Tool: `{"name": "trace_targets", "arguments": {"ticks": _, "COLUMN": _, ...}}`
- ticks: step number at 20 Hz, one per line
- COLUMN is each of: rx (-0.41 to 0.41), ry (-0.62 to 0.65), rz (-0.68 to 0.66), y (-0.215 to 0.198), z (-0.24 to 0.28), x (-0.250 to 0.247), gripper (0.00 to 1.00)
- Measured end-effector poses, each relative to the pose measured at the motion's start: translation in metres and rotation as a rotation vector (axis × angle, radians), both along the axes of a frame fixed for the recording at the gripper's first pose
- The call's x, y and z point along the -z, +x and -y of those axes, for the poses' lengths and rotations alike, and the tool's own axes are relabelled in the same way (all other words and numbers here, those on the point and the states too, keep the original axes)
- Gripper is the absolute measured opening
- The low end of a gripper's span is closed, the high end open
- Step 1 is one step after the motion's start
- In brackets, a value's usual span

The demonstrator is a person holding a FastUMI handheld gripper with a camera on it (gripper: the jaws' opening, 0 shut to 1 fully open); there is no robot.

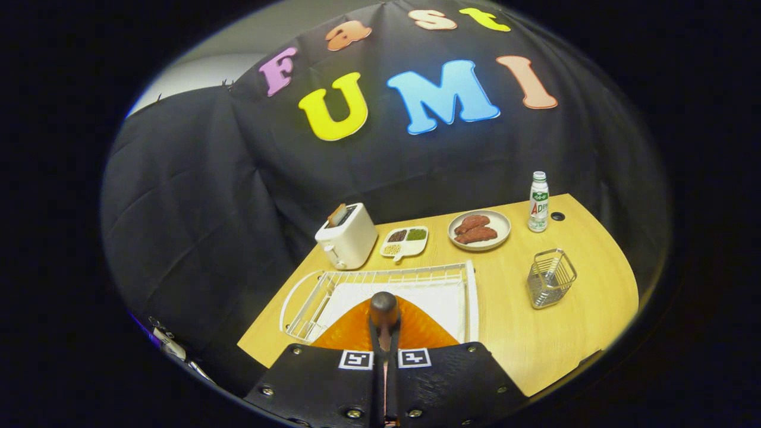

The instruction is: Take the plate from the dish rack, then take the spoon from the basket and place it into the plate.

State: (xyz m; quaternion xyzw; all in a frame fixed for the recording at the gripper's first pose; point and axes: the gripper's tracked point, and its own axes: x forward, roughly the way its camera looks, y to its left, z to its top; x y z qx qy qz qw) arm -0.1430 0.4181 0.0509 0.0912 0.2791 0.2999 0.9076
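The fingers (384, 333) are pressed together on the rim of the orange plate (416, 330), with hardly a gap between the tips, so the plate looks pinched edge-on and held over the white rack (469, 297). From where I stand the plate seems partly out of the rack, its lower part hidden behind the gripper body, and I judge the first step to be the one in hand: getting the plate free and down on the table (517, 339). To do that well, I would lift it straight up until it is past the rack's wires, keep the grip firm (a thin rim can pivot between two pads), then carry it toward the bare wood near the basket (551, 278) and lay it flat before letting go. The wire basket stands well apart from the rack, beyond the fingers and off to their right; something thin and pale leans inside it, most likely the spoon, though it is too small to be sure. Further back, a grey dish (479, 230) holds two reddish-brown pieces of food, and a small white tray (404, 242) has dark, green and pale fillings in separate compartments. A toaster (346, 236) with a slice poking up sits behind the rack, and a bottle (538, 202) stands beside the dish.
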Motion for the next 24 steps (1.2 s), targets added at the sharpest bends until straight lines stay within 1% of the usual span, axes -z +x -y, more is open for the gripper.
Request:
{"name": "trace_targets", "arguments": {"ticks": 3, "rx": -0.033, "ry": -0.063, "rz": 0.001, "y": -0.026, "z": -0.018, "x": 0.03, "gripper": 0.01}}
{"name": "trace_targets", "arguments": {"ticks": 6, "rx": -0.064, "ry": -0.102, "rz": -0.028, "y": -0.05, "z": -0.035, "x": 0.06, "gripper": 0.01}}
{"name": "trace_targets", "arguments": {"ticks": 11, "rx": -0.108, "ry": -0.166, "rz": -0.047, "y": -0.076, "z": -0.053, "x": 0.101, "gripper": 0.01}}
{"name": "trace_targets", "arguments": {"ticks": 16, "rx": -0.104, "ry": -0.185, "rz": -0.019, "y": -0.083, "z": -0.061, "x": 0.115, "gripper": 0.01}}
{"name": "trace_targets", "arguments": {"ticks": 18, "rx": -0.115, "ry": -0.186, "rz": -0.022, "y": -0.089, "z": -0.064, "x": 0.122, "gripper": 0.02}}
{"name": "trace_targets", "arguments": {"ticks": 20, "rx": -0.101, "ry": -0.169, "rz": 0.005, "y": -0.088, "z": -0.063, "x": 0.119, "gripper": 0.02}}
{"name": "trace_targets", "arguments": {"ticks": 22, "rx": -0.111, "ry": -0.169, "rz": 0.008, "y": -0.089, "z": -0.065, "x": 0.119, "gripper": 0.02}}
{"name": "trace_targets", "arguments": {"ticks": 23, "rx": -0.116, "ry": -0.17, "rz": 0.014, "y": -0.09, "z": -0.064, "x": 0.12, "gripper": 0.05}}
{"name": "trace_targets", "arguments": {"ticks": 24, "rx": -0.123, "ry": -0.173, "rz": 0.012, "y": -0.093, "z": -0.063, "x": 0.12, "gripper": 0.05}}
